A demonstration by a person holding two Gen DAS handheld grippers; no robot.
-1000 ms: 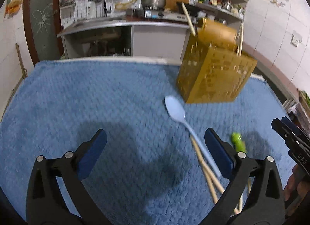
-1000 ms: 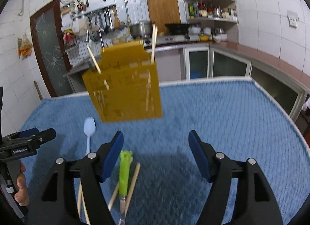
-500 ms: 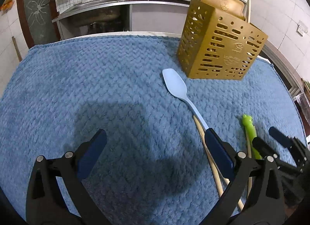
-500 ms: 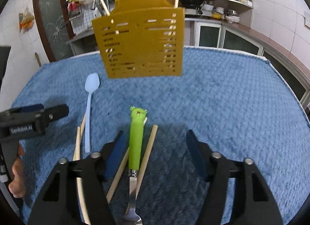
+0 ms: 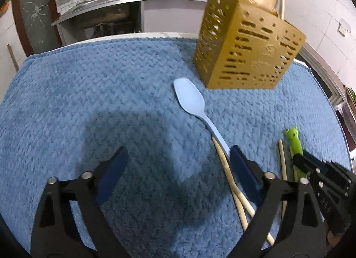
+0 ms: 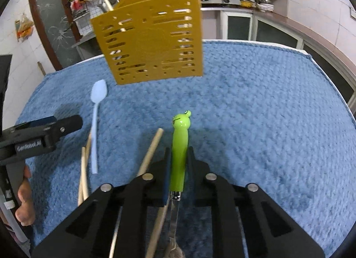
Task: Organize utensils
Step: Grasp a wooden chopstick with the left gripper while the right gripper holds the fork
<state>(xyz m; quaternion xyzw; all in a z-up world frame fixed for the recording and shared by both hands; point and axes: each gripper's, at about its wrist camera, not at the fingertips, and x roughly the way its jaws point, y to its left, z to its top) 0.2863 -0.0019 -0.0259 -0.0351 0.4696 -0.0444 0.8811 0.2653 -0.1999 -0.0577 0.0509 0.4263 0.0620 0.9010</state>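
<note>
Left gripper (image 5: 178, 169) at far left, jaws spread wide over bare blue towel (image 5: 89, 102) on the tabletop, gripping nothing. Holding hand (image 6: 23, 202) cut off at the frame edge in the right wrist view. Beside it, pale blue spoon (image 5: 193, 107) flat on the towel, bowl toward the gold utensil caddy (image 5: 247, 49), handle end hidden behind the left gripper's right finger (image 5: 243, 173). Two wooden chopsticks (image 5: 229, 175) alongside the spoon handle, crossing low down, their near ends lost behind the gripper frame. Caddy upright near the towel's far edge, perforated walls, two chopstick tips poking out above the rim; interior not visible. Farther right, a single chopstick (image 6: 151, 151) just beside the green frog-handled utensil (image 6: 179, 149), its lower length passing under the right gripper's body. Right gripper (image 6: 179, 158) closed on the green handle at mid-length, frog head pointing toward the caddy; metal working end dark, blurred and mostly hidden beneath the gripper, type hard to make out. Right of the gripper, open towel out to the tabletop's rounded edge, with a clear stretch of towel between frog head and caddy.
</note>
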